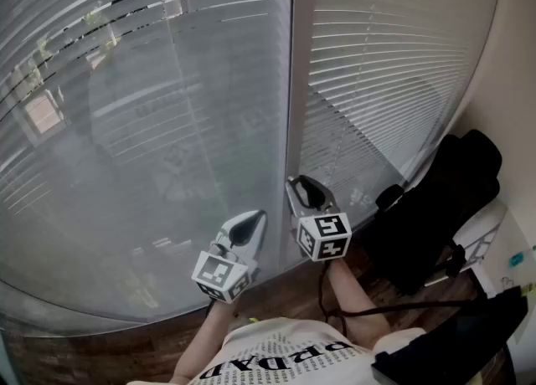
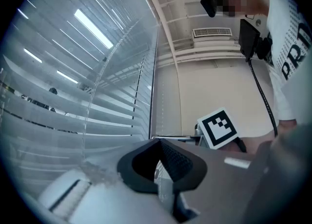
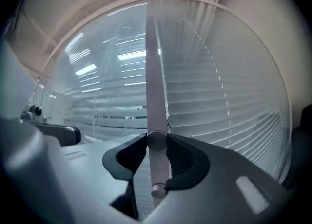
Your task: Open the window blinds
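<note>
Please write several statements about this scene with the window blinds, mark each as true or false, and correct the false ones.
1. The right gripper is closed on the blinds' wand. True.
2. The left gripper also holds the wand. False: its jaws are together with nothing between them, and it is beside the right gripper.
3. The blinds are pulled all the way up. False: the slats hang down over both panes.
4. A black object stands on the floor to the right of the window. True.
</note>
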